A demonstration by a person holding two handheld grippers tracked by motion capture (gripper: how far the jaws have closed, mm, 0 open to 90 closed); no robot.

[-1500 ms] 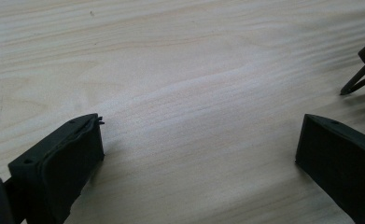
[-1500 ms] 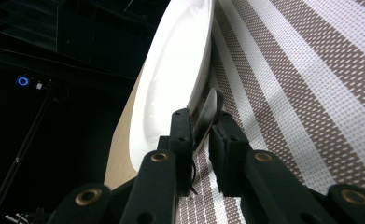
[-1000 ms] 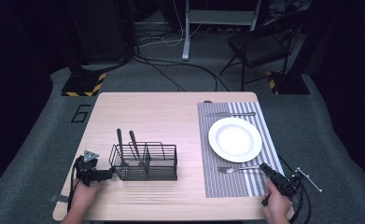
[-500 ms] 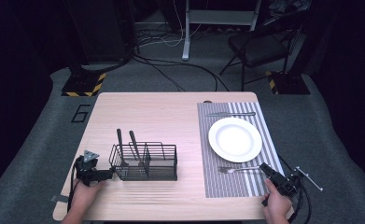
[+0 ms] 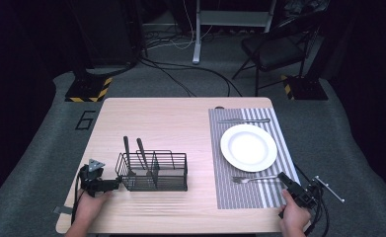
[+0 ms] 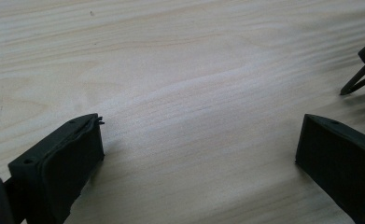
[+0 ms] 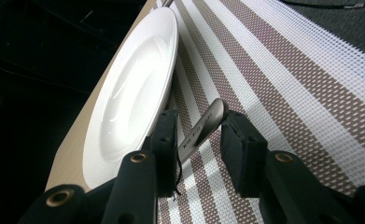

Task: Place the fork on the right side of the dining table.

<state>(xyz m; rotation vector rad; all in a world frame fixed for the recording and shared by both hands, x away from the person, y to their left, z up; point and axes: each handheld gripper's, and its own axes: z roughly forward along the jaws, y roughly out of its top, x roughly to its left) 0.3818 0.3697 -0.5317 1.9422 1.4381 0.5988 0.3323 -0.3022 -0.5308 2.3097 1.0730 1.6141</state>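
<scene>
Fork (image 5: 253, 178) lies on the striped placemat (image 5: 225, 192), just below the white plate (image 5: 249, 147), handle end toward my right gripper (image 7: 195, 135). R jaws are narrow, w/ the fork handle between them; can't tell if they actually pinch it. My left gripper (image 6: 196, 154) sits wide open over bare table (image 6: 180, 70), just beside the black wire caddy (image 5: 153, 171), which holds two dark-handled utensils.

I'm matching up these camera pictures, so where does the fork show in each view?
High view: the fork lies on the striped placemat, on the person's side of the white plate.
Right gripper view: the fork's handle sits at centre, between the fingers.
Left gripper view: looks at the wooden table and a wire basket corner.
Shared landmark: the white plate.
</scene>
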